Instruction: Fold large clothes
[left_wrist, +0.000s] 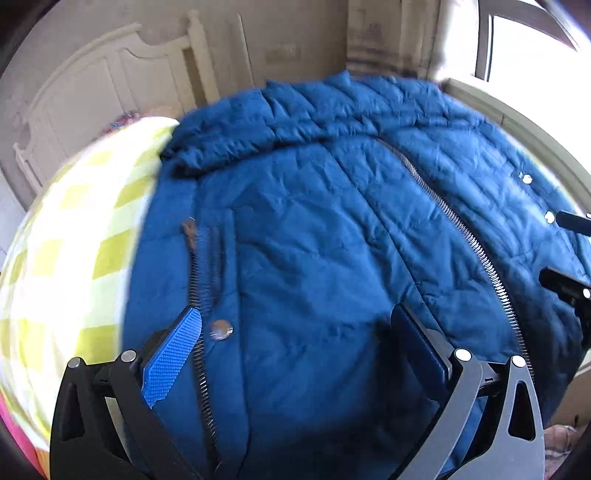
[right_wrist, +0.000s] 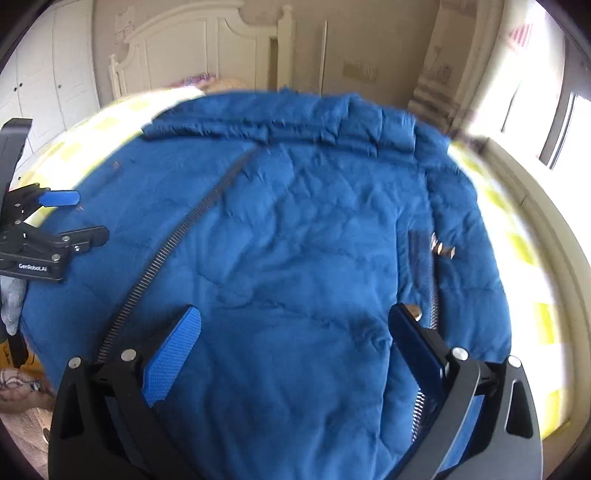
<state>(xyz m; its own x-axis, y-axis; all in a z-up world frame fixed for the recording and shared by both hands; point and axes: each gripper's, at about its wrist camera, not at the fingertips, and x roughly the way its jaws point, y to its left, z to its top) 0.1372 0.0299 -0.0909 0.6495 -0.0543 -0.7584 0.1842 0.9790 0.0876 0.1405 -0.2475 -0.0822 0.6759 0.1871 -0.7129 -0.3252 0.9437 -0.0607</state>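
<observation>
A large blue quilted jacket (left_wrist: 314, 229) lies spread on the bed, front up, with a metal zipper (left_wrist: 461, 229) down its middle and snap buttons along the edges. It also fills the right wrist view (right_wrist: 295, 229). My left gripper (left_wrist: 295, 332) is open just above the jacket's lower left part, its blue-padded fingers (left_wrist: 173, 354) wide apart near a side zipper. My right gripper (right_wrist: 295, 332) is open just above the jacket's lower right part. The left gripper also shows at the left of the right wrist view (right_wrist: 74, 218), open.
The bed has a yellow and white checked sheet (left_wrist: 74, 240). A white headboard (right_wrist: 207, 44) and wardrobe stand behind. A bright window (right_wrist: 554, 122) is at the right. The bed frame edge (left_wrist: 524, 125) runs along the right side.
</observation>
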